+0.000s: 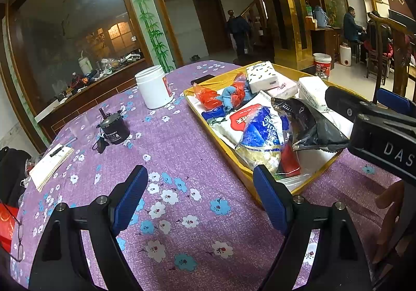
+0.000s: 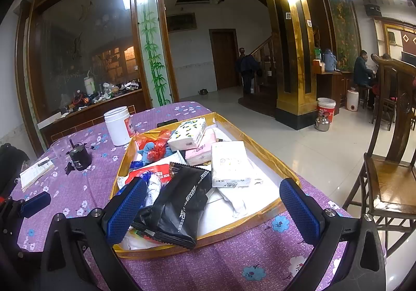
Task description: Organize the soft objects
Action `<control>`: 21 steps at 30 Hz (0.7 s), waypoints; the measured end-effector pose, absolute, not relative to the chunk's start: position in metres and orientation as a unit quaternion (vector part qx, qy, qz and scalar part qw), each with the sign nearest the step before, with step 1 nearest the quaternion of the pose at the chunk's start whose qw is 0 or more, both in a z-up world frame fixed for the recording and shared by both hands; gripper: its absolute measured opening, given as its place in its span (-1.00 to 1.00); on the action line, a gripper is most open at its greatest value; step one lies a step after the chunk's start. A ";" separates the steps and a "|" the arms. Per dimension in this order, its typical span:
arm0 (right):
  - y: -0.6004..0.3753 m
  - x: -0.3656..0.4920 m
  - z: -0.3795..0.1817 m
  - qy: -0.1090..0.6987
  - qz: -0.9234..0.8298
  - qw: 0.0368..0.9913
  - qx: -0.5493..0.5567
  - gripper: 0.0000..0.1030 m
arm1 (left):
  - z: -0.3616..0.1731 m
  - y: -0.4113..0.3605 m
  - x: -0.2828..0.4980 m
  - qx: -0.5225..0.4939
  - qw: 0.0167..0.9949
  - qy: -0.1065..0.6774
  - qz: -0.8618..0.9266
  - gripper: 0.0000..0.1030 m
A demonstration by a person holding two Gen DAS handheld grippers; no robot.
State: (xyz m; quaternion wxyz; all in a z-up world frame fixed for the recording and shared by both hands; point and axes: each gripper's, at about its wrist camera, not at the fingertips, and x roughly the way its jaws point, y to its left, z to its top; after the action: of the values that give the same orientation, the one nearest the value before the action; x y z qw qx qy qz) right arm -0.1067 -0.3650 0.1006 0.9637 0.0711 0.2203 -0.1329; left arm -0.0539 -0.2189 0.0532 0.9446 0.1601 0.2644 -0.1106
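Purple floral cloth covers the desk [image 1: 182, 150] we're working at, with a big tiled room behind it. Going near to far:

Closest to us, our left tongs [image 1: 200, 197] sit released, blue pads spread wide over bare cloth with nothing between them. Our right tongs [image 2: 212, 209] are spread wide too, hovering at the near end of the gold-edged tray [image 2: 273, 158]. The black foil pouch [image 2: 182, 202] lies in the gap between the pads, but we can't see either pad pressing on it. From the left wrist view the right tongs come in from about 3 o'clock, above the tray.

The tray itself sits at roughly 2 o'clock from the left tongs, and it holds all the soft stuff. Nearest is the black pouch, with a blue and white crinkly bag [image 1: 262, 132] just beside it at its 9 o'clock. A white tissue pack [image 2: 230, 163] lies past the pouch at 1 o'clock. Further in, a pink tissue pack [image 2: 201, 150] is tucked against a dotted white tissue pack [image 2: 188, 133]. At about 10 o'clock in the tray, a red plastic bag [image 2: 153, 145] is bunched up with a blue cloth [image 1: 228, 98].

Off the tray, out at 10 o'clock on the cloth, there's a small black canister [image 1: 114, 128] with a notepad [image 1: 52, 166] nearer the desk edge. A white plastic jar [image 1: 154, 87] stands further back, near the tray's far corner.

Way beyond, a wooden chair [image 2: 390, 161] stands at 3 o'clock, and a golden pillar [image 2: 293, 57] at 1 o'clock.
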 end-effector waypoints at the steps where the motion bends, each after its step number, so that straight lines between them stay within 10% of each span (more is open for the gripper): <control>1: -0.365 -0.107 0.100 0.221 -0.133 0.964 0.072 1.00 | 0.053 -0.219 -0.054 0.161 0.944 0.265 -0.111 0.62; 21: -0.367 -0.107 0.099 0.223 -0.135 0.963 0.072 1.00 | 0.053 -0.219 -0.052 0.162 0.944 0.266 -0.110 0.62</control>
State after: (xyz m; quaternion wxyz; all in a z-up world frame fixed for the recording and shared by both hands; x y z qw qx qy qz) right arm -0.1072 -0.3669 0.0993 0.9628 0.0718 0.2230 -0.1345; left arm -0.0524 -0.2186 0.0532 0.9439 0.1623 0.2657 -0.1095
